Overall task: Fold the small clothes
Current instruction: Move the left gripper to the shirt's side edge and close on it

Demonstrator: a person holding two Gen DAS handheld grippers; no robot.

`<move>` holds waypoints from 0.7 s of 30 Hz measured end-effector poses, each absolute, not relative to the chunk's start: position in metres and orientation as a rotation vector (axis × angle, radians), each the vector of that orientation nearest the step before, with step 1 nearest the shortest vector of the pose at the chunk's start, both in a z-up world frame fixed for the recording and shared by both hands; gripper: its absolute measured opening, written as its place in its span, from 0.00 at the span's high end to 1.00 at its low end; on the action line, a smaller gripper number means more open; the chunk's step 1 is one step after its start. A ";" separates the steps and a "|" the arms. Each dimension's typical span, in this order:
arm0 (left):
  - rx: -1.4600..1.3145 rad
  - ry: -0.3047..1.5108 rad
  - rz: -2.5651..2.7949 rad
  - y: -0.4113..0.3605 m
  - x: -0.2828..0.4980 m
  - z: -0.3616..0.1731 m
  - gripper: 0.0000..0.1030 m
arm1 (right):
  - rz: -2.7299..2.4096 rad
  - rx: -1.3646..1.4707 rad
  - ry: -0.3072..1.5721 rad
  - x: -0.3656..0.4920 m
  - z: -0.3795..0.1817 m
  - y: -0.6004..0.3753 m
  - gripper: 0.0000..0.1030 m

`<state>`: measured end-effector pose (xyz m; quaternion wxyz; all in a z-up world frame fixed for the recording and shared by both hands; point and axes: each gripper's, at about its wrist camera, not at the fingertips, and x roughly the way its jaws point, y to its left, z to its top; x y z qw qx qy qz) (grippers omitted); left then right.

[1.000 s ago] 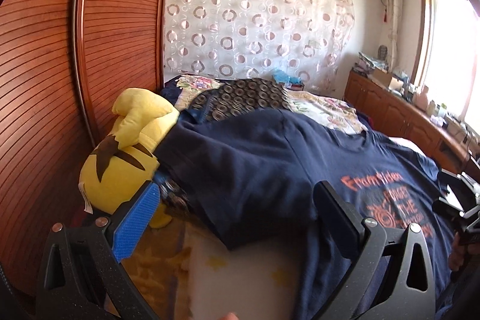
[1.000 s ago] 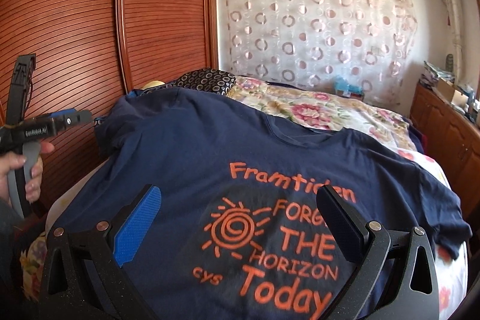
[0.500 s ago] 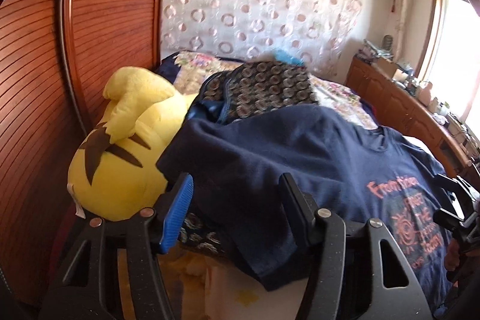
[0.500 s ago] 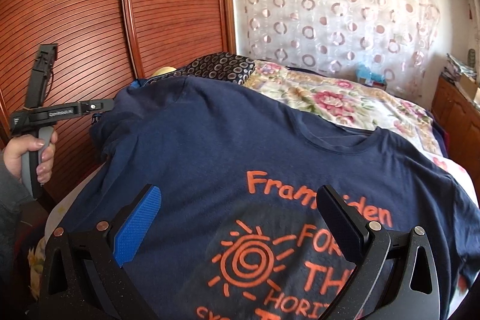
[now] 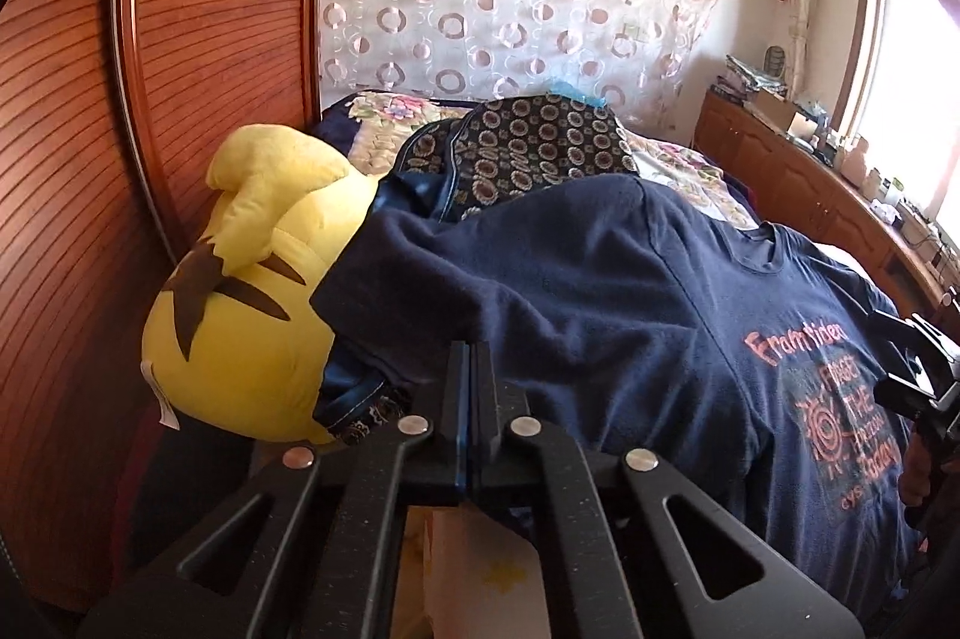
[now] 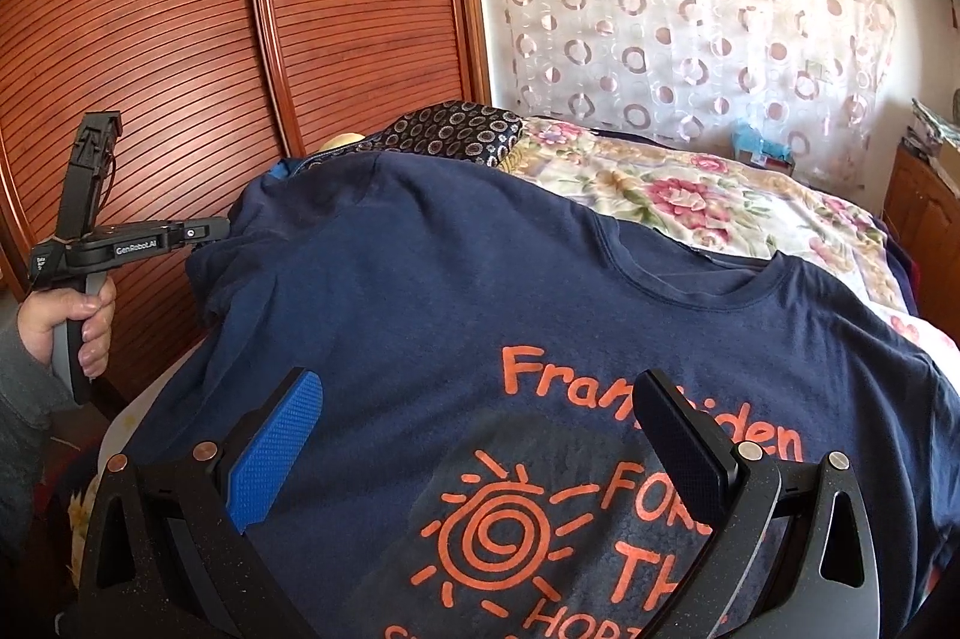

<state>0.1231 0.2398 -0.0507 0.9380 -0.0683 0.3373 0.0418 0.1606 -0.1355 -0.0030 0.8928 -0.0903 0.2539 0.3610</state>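
Left wrist view shows the left gripper (image 5: pixel 470 357) with its jaws just closed together on the edge of the left sleeve of the navy T-shirt (image 5: pixel 600 303), which lies spread flat, print side up, on the bed (image 6: pixel 720 195) beside a yellow plush toy (image 5: pixel 240 315). Right wrist view shows the right gripper (image 6: pixel 480 435) with fingers wide apart above the printed chest, holding nothing. I judge the folding is only starting: no fold is made yet, and both sleeves and the body are left to do.
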 end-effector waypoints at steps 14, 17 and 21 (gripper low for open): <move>-0.141 0.816 0.116 0.245 0.157 -0.060 0.52 | 0.735 -0.141 0.535 0.163 -0.009 -0.141 0.00; -0.138 0.817 0.127 0.243 0.160 -0.065 0.52 | 0.735 -0.137 0.537 0.164 -0.010 -0.141 0.00; -0.095 0.794 0.086 0.239 0.163 -0.062 0.92 | 0.727 -0.129 0.546 0.167 -0.012 -0.143 0.00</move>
